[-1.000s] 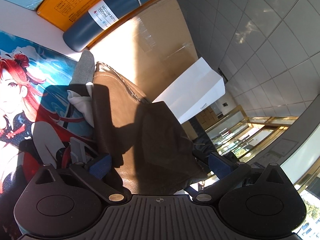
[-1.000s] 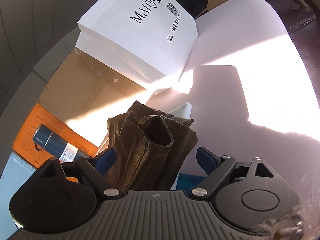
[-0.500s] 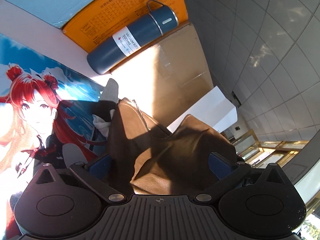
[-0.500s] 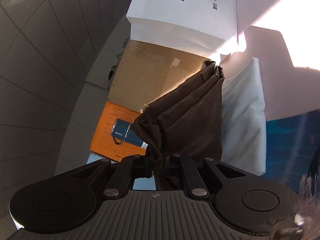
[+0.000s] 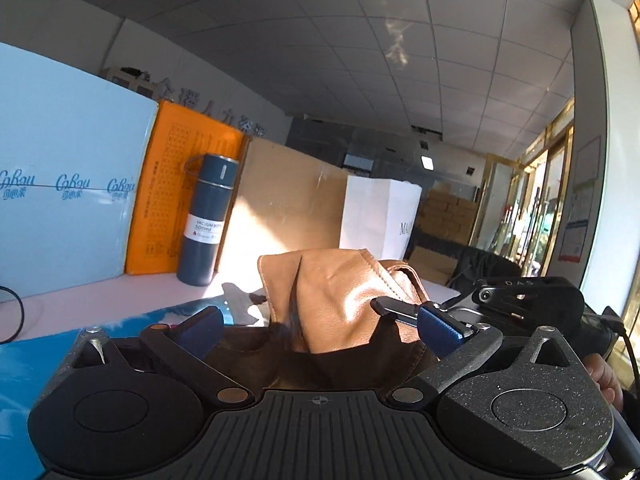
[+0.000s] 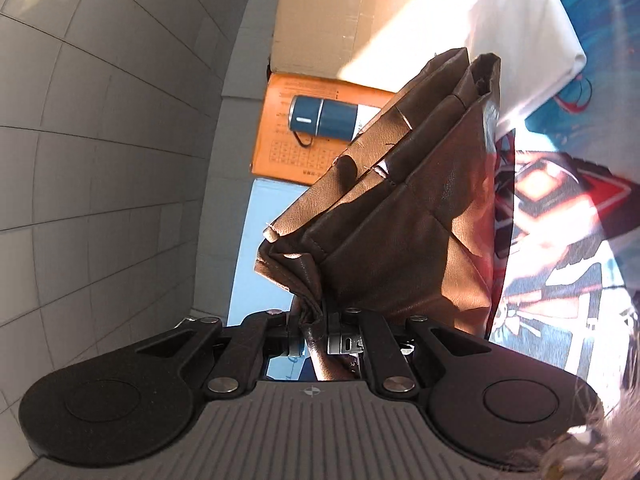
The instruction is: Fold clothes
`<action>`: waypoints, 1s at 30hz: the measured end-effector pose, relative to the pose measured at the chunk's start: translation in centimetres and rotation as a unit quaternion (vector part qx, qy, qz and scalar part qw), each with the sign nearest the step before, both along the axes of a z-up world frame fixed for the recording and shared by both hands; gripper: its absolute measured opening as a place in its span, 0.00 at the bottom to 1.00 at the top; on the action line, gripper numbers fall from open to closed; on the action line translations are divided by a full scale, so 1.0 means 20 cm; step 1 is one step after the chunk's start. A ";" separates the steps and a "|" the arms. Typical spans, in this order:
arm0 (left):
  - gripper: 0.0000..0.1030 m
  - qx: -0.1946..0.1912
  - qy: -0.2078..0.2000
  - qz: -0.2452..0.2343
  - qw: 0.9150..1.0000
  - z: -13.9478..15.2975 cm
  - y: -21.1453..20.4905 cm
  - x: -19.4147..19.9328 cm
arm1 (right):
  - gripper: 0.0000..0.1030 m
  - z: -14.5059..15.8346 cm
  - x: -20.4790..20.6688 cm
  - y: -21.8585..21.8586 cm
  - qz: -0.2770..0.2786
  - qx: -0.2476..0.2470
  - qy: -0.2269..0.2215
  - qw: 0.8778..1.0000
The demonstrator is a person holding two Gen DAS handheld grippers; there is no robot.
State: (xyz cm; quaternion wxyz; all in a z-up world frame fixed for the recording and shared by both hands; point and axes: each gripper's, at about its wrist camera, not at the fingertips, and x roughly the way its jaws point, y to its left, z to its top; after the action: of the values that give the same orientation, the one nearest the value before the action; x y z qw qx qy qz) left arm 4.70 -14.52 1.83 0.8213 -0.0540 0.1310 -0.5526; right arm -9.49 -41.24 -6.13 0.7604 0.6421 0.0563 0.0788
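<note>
grey ceiling tiles [image 5: 440, 40] fill the top of the left wrist view, with a glass-fronted entrance in gold frames [image 5: 560, 208] down the right side. below them a pale tabletop [image 5: 80, 304] carries a row of flat things standing at its back: a light blue box [image 5: 60, 208], an orange box [image 5: 168, 200], a brown cardboard sheet [image 5: 288, 204] and a white paper bag [image 5: 376, 216]. a printed blue mat [image 6: 560, 260] with a red and white drawing covers the near part of the table, and a white folded cloth [image 6: 520, 20] lies on it. the brown leather garment [image 5: 340, 292] is bunched up off the table between the two tools, sunlit on one face. the left gripper [image 5: 320, 328] has its fingers spread wide, the garment lying loose between them, not pinched. the right gripper [image 6: 312, 328] has its fingers drawn together and clamped on a gathered fold of the garment, which hangs away from it. a dark blue vacuum bottle [image 5: 206, 220] stands upright just in front of the orange box. fingertips of a hand [image 5: 604, 380] show at the right edge.
</note>
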 end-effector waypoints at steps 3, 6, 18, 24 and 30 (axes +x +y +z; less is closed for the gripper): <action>1.00 0.035 -0.024 -0.029 0.999 -0.02 0.03 -0.10 | 0.07 -0.03 -0.04 0.02 0.002 -0.022 0.023 0.999; 1.00 0.066 -0.041 -0.049 0.996 -0.05 -0.01 -0.19 | 0.08 -0.02 -0.08 0.04 -0.009 -0.069 0.047 0.996; 1.00 0.185 -0.108 0.051 0.975 -0.17 -0.28 -0.39 | 0.62 -0.06 -0.26 0.00 -0.034 -0.135 0.088 0.986; 1.00 0.217 -0.106 0.125 0.962 -0.19 -0.31 -0.35 | 0.83 -0.05 -0.34 -0.02 -0.051 -0.157 0.072 0.984; 0.36 0.198 -0.040 0.129 0.971 -0.19 -0.27 -0.25 | 0.89 -0.07 -0.36 -0.01 -0.069 -0.173 0.096 0.978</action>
State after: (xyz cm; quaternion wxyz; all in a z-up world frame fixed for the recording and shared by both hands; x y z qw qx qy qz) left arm -0.22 -19.88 -2.01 0.8846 0.1155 0.1969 -0.4067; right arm -16.69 -41.40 -7.47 0.8544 0.5082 0.0973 -0.0473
